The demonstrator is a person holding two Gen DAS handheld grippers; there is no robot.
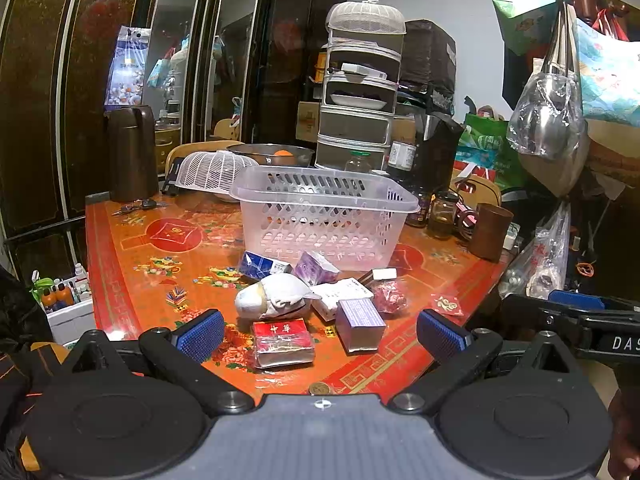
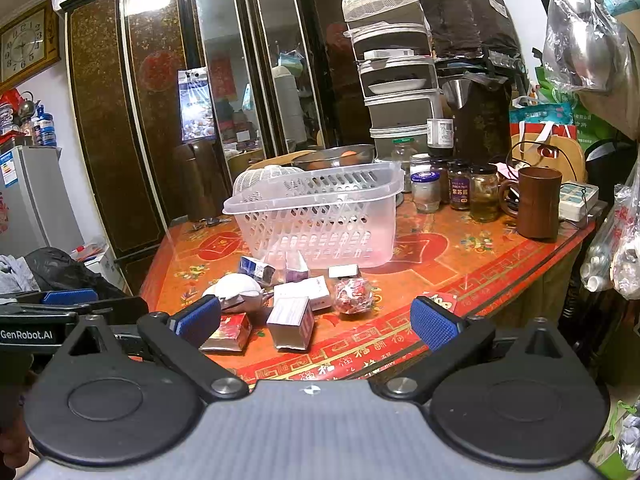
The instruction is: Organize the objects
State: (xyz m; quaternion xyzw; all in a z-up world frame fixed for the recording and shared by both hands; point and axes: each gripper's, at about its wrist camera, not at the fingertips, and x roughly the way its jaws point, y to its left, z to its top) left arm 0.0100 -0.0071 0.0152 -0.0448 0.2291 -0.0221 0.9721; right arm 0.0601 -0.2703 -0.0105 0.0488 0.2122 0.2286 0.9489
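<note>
A clear plastic basket (image 1: 324, 216) (image 2: 316, 220) stands empty on the red patterned table (image 1: 160, 264) (image 2: 460, 276). In front of it lies a pile: a red cigarette pack (image 1: 282, 342) (image 2: 228, 332), a silver-purple box (image 1: 360, 324) (image 2: 291, 322), a white rolled cloth (image 1: 274, 295) (image 2: 234, 286), a white box (image 1: 340, 296) (image 2: 306, 292), a purple box (image 1: 316, 266), a blue-white pack (image 1: 260, 266) (image 2: 256, 270) and a red candy bag (image 1: 388, 296) (image 2: 354, 295). My left gripper (image 1: 320, 338) is open, just short of the pile. My right gripper (image 2: 316, 324) is open, near the table's front edge.
Jars (image 2: 460, 188), a brown mug (image 2: 538, 202), a white mesh cover (image 1: 212, 172), a metal bowl (image 1: 272, 154) and a tiered food cover (image 1: 360, 88) stand behind the basket. A brown thermos (image 1: 132, 152) is at back left. Bags (image 1: 548, 116) hang at right.
</note>
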